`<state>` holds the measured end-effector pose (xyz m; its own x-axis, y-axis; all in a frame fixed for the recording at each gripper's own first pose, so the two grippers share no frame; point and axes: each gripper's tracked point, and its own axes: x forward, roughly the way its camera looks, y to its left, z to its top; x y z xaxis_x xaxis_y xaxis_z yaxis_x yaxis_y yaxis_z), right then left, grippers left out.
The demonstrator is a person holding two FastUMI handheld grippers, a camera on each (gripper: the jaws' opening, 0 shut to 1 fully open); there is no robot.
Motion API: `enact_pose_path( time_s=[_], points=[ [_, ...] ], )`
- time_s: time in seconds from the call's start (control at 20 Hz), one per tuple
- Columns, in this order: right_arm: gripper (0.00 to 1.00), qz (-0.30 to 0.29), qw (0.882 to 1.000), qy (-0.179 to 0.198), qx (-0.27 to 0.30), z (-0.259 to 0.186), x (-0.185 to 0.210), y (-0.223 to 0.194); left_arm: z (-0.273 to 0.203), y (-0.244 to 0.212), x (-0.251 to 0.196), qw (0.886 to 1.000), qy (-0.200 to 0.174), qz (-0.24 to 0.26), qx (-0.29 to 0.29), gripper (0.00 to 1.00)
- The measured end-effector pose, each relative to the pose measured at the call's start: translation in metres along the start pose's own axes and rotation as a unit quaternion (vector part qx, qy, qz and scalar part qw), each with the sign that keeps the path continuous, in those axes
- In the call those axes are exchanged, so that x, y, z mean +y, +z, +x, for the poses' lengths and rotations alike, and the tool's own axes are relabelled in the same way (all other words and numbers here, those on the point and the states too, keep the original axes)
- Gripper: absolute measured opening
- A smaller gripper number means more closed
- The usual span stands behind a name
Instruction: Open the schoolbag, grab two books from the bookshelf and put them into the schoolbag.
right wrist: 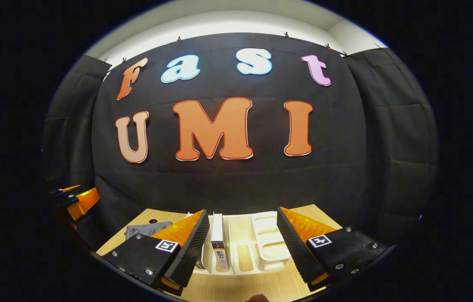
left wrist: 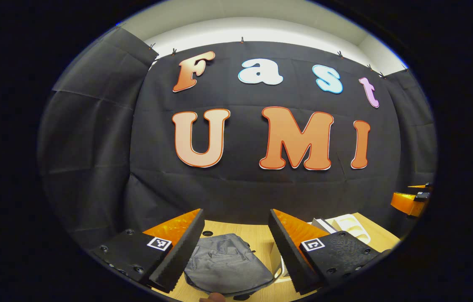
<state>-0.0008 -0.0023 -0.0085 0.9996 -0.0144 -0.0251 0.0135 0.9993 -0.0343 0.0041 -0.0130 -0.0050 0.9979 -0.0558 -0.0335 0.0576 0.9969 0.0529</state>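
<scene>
**Both hand-held grippers raised, schoolbag not yet opened**

I start with the biggest thing, the pale wooden surface (left wrist: 257, 235), which carries everything for this task. On it lies the grey fabric schoolbag (left wrist: 226, 264), flat and, as far as I can judge, closed; I can see small zipper pulls on its top, but not clearly. Just beside it, to the right, stands the white plastic bookshelf with rounded dividers (right wrist: 268, 243). A white upright book with a dark lower spine (right wrist: 218, 243) stands in one of its slots, and I think another book is partly hidden behind my finger.

My left hand-held gripper (left wrist: 236, 247) hangs above the schoolbag with its fingers wide apart and nothing between them. My right hand-held gripper (right wrist: 242, 247) faces the bookshelf, fingers also apart and empty.

The step in hand is, I judge, to open the bag. To do it well, I would lower the left one to pin the fabric near the zipper, so the bag does not slide, and bring the right one across to pinch the small pull. The pull is tiny, so a slow approach is needed.
</scene>
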Motion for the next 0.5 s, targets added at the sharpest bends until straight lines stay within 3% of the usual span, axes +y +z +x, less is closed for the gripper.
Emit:
enact_pose_path(
  time_s=[0.5],
  points=[
    [0.96,-0.013,0.999,0.018,0.023,0.010,0.016,-0.015,0.001,-0.001,0.027,0.999,0.029,0.022,-0.004,0.96]
  ],
)
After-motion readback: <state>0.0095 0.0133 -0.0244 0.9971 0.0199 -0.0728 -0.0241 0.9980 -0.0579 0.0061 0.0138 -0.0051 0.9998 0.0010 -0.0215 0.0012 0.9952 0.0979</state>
